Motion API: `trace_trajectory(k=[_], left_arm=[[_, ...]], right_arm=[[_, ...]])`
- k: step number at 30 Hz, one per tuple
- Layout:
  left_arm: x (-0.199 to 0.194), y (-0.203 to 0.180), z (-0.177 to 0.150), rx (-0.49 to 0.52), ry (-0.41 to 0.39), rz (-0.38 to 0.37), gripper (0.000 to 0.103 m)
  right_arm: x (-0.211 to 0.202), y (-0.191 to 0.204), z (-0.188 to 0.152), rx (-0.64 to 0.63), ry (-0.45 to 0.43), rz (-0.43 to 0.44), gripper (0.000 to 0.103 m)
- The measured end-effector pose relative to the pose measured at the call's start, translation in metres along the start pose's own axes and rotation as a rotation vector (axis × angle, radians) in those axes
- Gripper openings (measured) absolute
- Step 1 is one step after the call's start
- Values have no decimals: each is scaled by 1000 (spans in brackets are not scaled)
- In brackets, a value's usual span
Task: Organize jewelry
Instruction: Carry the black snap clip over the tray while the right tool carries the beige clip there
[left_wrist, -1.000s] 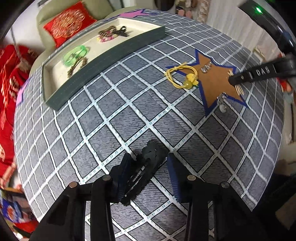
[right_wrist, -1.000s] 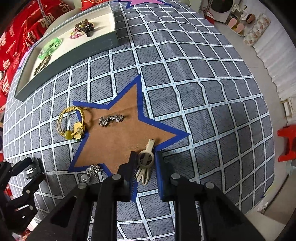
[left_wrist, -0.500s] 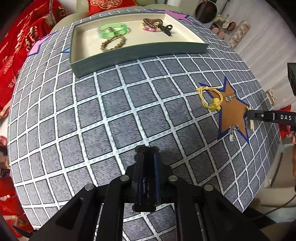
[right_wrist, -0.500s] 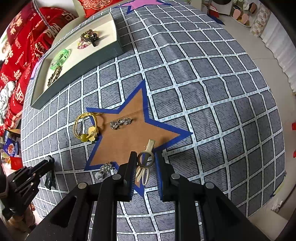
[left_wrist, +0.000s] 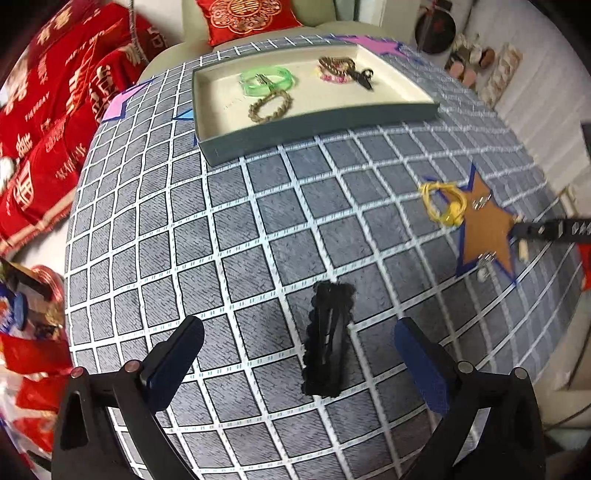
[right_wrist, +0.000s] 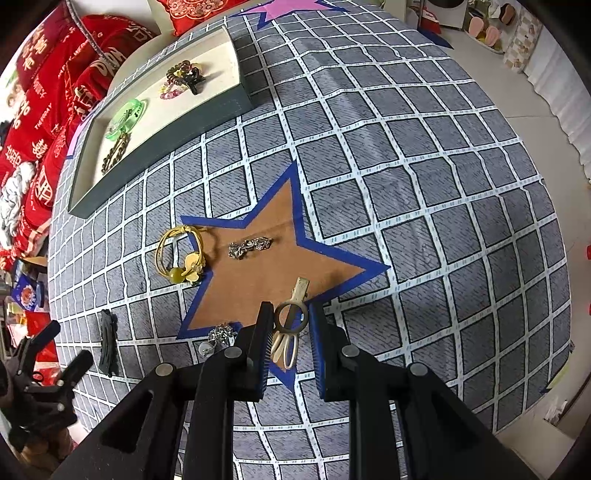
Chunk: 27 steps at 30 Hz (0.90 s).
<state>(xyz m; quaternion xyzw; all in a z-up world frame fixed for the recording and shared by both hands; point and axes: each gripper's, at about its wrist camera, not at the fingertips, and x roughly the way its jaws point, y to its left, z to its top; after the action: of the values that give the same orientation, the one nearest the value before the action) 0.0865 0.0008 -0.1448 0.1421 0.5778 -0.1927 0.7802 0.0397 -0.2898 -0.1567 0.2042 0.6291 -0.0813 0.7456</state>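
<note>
Now the left tongs (left_wrist: 299, 354) stand fully spread, their jaws having just been opening, and the black clip (left_wrist: 328, 339) lies free on the bench (left_wrist: 229, 236) between them, touched by neither pad. Its long axis runs away from the tongs, nearly along the line in which they point, so the pads face its two long sides; I judge that a new closing here would take it across the narrow width. The right tongs (right_wrist: 288, 332) are pressed nearly together and pinch the beige clip (right_wrist: 290, 321) at its ring, and this clip also points forward, with its flat end over the brown star (right_wrist: 266, 273). Just beside these tongs, at the lower point of the star, lies a silver piece (right_wrist: 221, 334). Farther on the star rests a silver chain (right_wrist: 249, 247), and the yellow band (right_wrist: 181, 254) lies on the left edge of the star. Farthest, well apart from both hands, is the tray (left_wrist: 317, 129), which lies forward of the left tongs and forward-left of the right ones; the left hand seems nearer to it.
</note>
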Motion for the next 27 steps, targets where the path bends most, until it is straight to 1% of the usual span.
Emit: trace_trajectory(k=[2,3,4,7,8,9,10,11,12,15,20,27], left_arm=[[12,-7,1,28,29,0,103],[17,-9,2,35,43,-3,97],[23,-11,1,47,68,-12,89],[33,-15,-4,68,108,-25,77],[33,-15,-4,63,100,-40,75],[32,-15,-4,59,100,-49,70],[32,-16,-3,60,95,-48,60],[30,-17,-3,65,86,-53,52],[29,-18,-3,70,80,-56,37],[29,-18,-3,65,76,-67,37],[21,-13,-1,7,56,-86,37],[-7,1,21,-40,-16,-79,37]], right_arm=[[2,2,-1,-3,3,0,21],[2,3,-1,-4,3,0,21],[3,3,-1,-6,4,0,21],[4,5,-1,-12,5,0,21],[4,5,-1,-14,5,0,21],[3,5,-1,-15,4,1,21],[3,6,-1,-17,2,1,21],[3,6,-1,-18,1,2,21],[3,6,-1,-18,-1,2,21],[2,6,-1,-17,-2,6,21],[-3,8,2,-22,-14,15,21],[-18,14,12,-36,-43,45,21]])
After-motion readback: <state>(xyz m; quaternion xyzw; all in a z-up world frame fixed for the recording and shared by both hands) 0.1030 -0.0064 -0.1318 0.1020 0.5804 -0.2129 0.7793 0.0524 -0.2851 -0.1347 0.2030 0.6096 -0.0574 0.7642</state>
